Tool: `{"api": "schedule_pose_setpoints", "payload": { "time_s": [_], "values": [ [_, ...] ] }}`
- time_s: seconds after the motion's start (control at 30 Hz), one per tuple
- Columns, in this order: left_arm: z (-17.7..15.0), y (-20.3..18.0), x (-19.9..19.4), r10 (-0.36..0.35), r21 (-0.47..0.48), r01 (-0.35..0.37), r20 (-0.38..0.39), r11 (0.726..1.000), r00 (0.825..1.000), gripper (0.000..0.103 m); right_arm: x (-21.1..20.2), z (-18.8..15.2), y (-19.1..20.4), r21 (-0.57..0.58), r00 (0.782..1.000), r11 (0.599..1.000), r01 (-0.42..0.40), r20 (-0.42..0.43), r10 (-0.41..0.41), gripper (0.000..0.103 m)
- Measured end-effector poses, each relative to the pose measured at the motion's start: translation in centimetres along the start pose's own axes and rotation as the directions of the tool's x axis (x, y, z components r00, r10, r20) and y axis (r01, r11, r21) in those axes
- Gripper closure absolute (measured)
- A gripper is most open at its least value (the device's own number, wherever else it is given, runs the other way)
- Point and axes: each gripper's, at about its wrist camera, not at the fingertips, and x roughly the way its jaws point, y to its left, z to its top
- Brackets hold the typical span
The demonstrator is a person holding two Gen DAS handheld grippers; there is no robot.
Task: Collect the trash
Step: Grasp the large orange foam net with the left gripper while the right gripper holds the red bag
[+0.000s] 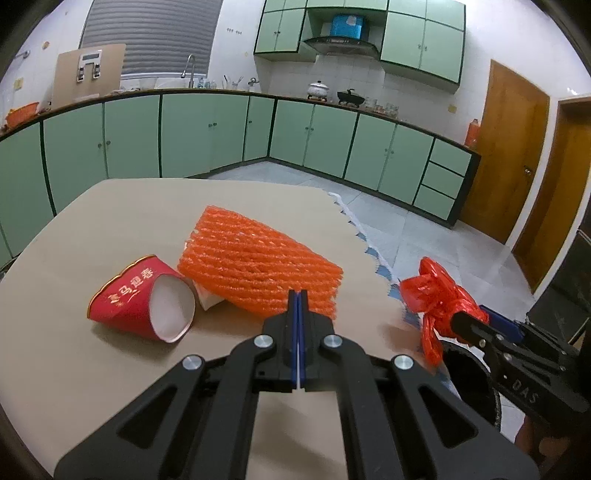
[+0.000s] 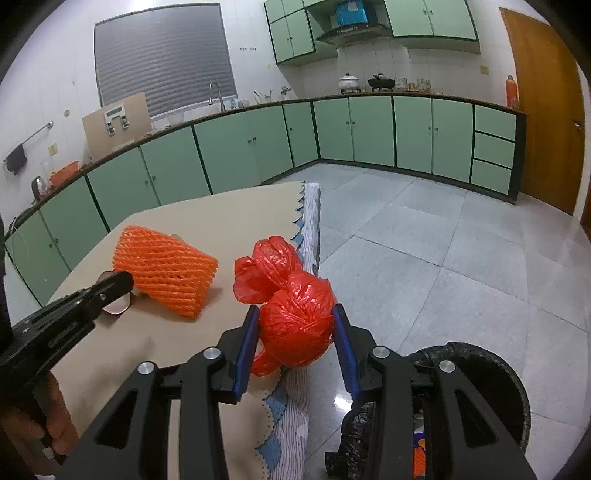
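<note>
cup (image 1: 142,299) left of foam net (image 1: 255,262) on table (image 1: 92,229); bin (image 2: 491,373) beside table

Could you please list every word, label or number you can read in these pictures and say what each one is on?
"DAS": embossed on the black body of the right gripper, seen from the left wrist view.
Gold Chinese characters on the red paper cup: present, but too distorted to read reliably.
Blue box above the range hood: label too blurred to read.

The right gripper (image 2: 295,328) clamps a knotted red bag (image 2: 291,314) (crinkled plastic) above the table's edge (image 2: 306,236).
</note>
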Motion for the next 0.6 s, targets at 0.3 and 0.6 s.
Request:
{"api": "schedule_pose_setpoints", "payload": {
  "time_s": [0.3,0.6],
  "values": [
    [0.1,-0.7,2.4,0.032,0.031,-0.031,-0.056,0.999,0.998,0.047,-0.1,-0.1,0.1,0.007,1.000,1.000,0.003,-0.003,-0.003,0.064],
    [0.8,0.8,5.8,0.060,-0.055,-0.070,-0.154,0.996,0.986,0.035,1.3,0.1,-0.6,0.009,1.000,1.000,-0.003,-0.011,0.003,0.064]
  ]
}}
